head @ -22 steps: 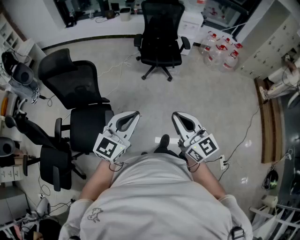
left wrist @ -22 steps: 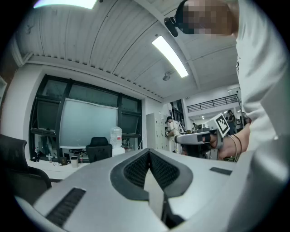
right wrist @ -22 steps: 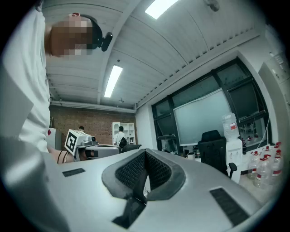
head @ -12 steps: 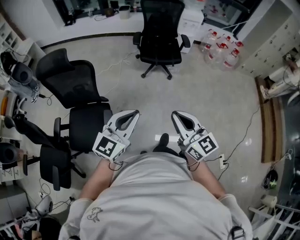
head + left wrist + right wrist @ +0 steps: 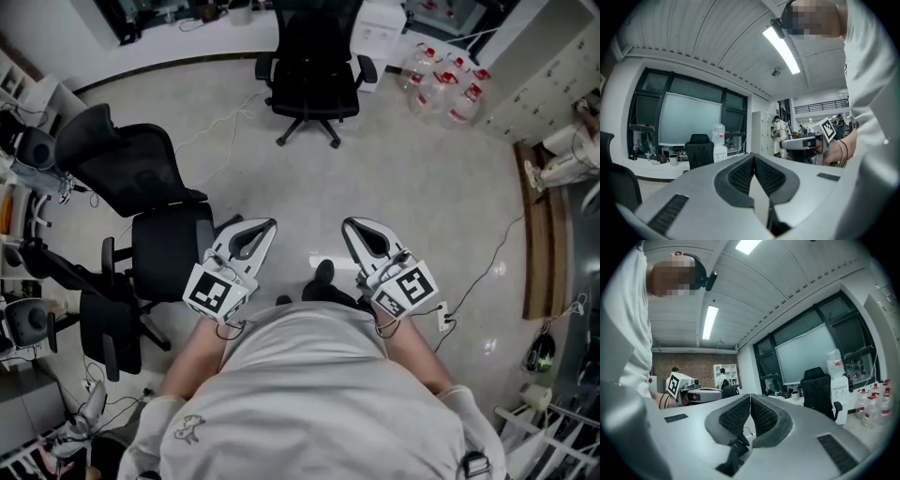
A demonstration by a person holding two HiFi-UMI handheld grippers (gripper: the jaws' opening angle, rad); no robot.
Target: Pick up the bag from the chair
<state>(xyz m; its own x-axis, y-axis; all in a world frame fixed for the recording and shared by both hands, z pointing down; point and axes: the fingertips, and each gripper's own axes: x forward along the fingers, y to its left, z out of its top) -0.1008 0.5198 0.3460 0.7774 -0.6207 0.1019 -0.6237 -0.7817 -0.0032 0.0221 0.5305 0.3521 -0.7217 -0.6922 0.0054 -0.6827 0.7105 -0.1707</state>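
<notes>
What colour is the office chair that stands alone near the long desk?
The office chair is black, clearest in the head view.

**Left white plastic two-jaw gripper (image 5: 268, 223) and right white plastic two-jaw gripper (image 5: 348, 225), side by side, both closed on nothing.**

Both point forward and about level, their tips angled slightly toward each other but apart. In each gripper view the dark ribbed pads (image 5: 740, 176) meet at the tips. The left forearm (image 5: 192, 364) and right forearm (image 5: 419, 361) come out bare from white sleeves (image 5: 155, 417), elbows bent, close beside the torso.
</notes>
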